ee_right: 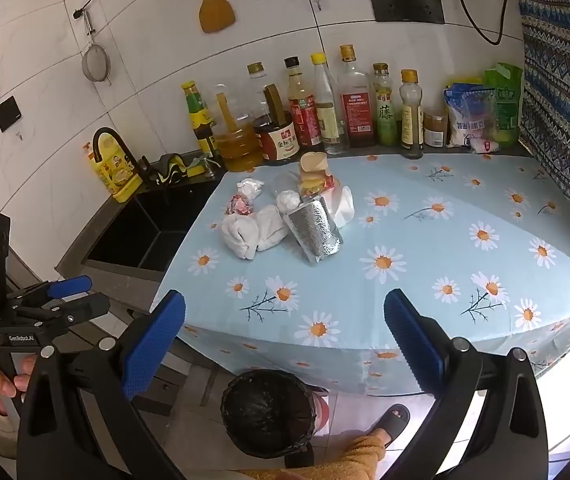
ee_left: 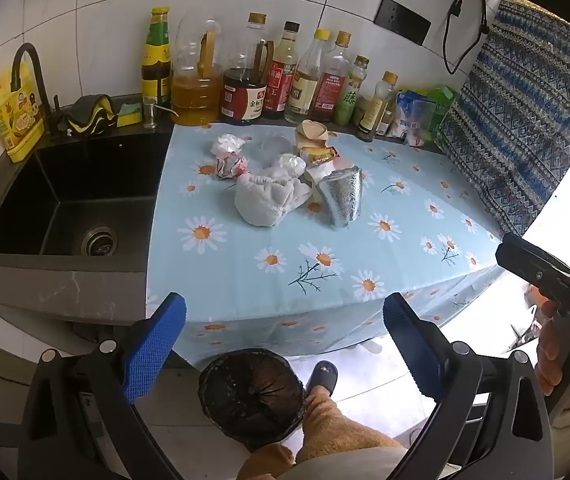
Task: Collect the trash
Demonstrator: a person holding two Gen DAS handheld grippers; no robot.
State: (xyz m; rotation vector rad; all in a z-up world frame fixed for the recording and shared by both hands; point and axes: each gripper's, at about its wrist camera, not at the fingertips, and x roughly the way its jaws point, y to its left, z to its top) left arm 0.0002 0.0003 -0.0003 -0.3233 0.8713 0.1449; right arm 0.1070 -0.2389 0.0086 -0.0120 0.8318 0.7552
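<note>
**Soft, light litter waiting behind the foil pouch**

While both grippers hang back over the near edge of the desk [ee_right: 425,216], nothing has been taken up yet: the left gripper [ee_left: 285,344] and the right gripper [ee_right: 285,344] each have their blue fingers [ee_right: 157,340] spread wide and empty.

Take the silver foil pouch [ee_right: 315,230] as the marker. The trash heap sits around it, well back from the grippers. Just left of it lies a white crumpled cloth or paper bundle [ee_right: 253,234]; behind that, small wads of wrapper [ee_right: 241,204]; behind the pouch, a yellow snack packet [ee_right: 315,186] and a paper cup [ee_right: 313,162].

All of it looks light and yielding. The pouch seems thin, slick and crushable, so I'd pinch it across its flattened body rather than its open mouth. The white bundle should squash easily; a bite on a thick fold would hold. Far nearer than the pouch, on the floor, stands the black-lined bin [ee_right: 271,410].
</note>
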